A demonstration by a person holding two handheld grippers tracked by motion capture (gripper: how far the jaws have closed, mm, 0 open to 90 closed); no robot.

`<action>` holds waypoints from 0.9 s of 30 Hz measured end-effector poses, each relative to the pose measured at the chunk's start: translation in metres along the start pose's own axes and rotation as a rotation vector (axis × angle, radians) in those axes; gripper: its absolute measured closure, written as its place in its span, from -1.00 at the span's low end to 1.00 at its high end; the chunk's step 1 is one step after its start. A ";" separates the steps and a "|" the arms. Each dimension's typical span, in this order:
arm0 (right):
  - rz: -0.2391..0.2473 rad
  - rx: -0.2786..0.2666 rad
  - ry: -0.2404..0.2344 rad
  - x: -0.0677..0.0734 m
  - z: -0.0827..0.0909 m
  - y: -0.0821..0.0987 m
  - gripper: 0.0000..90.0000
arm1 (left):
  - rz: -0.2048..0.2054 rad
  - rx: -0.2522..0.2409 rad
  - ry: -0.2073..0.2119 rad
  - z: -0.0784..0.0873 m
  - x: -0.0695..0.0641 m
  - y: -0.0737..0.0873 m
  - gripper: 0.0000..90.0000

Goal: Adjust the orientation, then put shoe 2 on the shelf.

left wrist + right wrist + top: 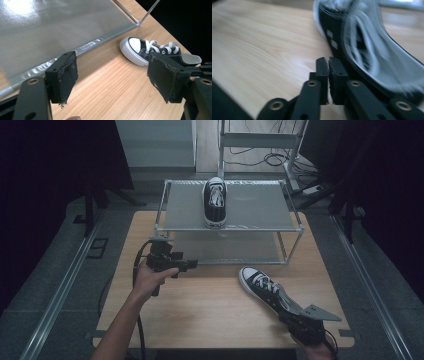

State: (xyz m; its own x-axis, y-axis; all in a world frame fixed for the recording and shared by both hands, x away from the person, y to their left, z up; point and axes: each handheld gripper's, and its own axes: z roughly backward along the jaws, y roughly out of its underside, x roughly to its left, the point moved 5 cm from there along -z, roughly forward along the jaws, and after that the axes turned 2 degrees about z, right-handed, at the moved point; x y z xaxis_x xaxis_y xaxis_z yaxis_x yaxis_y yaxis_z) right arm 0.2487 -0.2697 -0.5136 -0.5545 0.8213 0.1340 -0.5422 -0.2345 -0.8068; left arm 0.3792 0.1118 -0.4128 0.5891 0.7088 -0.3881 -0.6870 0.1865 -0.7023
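Two black-and-white sneakers are seen. One sneaker (265,290) lies on the bench (210,315) near its right edge, toe pointing toward the far side, just in front of the near right leg of a metal shelf rack (230,222). The right tool (300,317) is held at the heel end of this sneaker, close to the near right corner of the bench. In the right gripper view its jaws are pressed together with no gap, beside the sneaker's black side wall (362,50); whether the heel fabric is pinched cannot be told. The left tool (187,265) is held over the left half of the bench, just in front of the rack, its jaws apart with nothing between them. The second sneaker (215,202) stands on the rack's top shelf, toe toward the near edge.
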 end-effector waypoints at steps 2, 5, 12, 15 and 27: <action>0.018 -0.024 -0.019 0.006 0.001 -0.010 0.69 | 0.001 0.001 0.003 -0.001 0.000 -0.001 -0.46; 0.047 -0.071 -0.006 0.011 0.006 -0.031 0.30 | 0.000 0.006 0.004 -0.001 0.001 0.000 -0.46; 0.082 -0.048 0.015 -0.008 0.007 -0.069 -0.34 | 0.001 0.008 -0.005 -0.001 0.002 0.007 -0.46; 0.074 -0.014 -0.009 -0.017 0.004 -0.078 -0.43 | -0.004 0.011 -0.017 -0.003 0.000 0.012 -0.47; 0.027 0.153 -0.064 -0.047 -0.023 -0.087 -0.52 | -0.025 -0.007 -0.046 -0.012 -0.005 0.029 -0.43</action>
State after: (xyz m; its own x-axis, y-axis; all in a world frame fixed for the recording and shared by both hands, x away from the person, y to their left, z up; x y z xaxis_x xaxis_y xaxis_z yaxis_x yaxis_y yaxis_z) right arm 0.3367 -0.2761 -0.4625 -0.6067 0.7800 0.1535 -0.6136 -0.3366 -0.7143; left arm 0.3615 0.1059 -0.4384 0.5859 0.7345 -0.3424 -0.6692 0.2004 -0.7155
